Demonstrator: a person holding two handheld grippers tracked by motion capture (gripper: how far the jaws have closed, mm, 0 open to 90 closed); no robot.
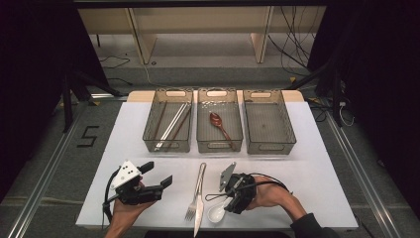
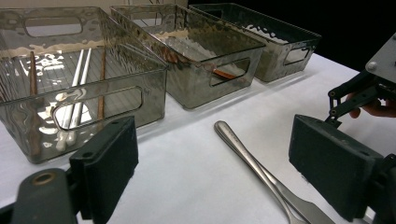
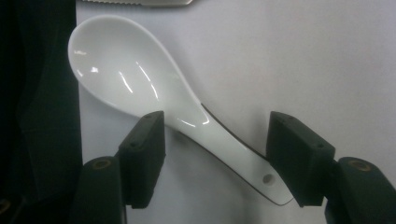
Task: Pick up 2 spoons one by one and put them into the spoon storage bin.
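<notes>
Spoon (image 3: 154,100) on table, between right gripper (image 3: 217,156) jaws

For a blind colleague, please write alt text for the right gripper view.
A white ceramic spoon lies on the white table, its handle between the open black jaws of the right gripper, which do not yet press on it. The bowl points to the upper left.

Glossy ceramic, brushed metal, smoky plastic

The white soup spoon (image 3: 154,98) looks glazed and smooth; the fork (image 1: 194,196) and knife (image 1: 199,218) are dull-shining metal; the three bins (image 2: 212,60) are translucent grey plastic; the table cover (image 1: 317,168) is matt white; the gripper pads (image 3: 144,154) are matt black.
</notes>
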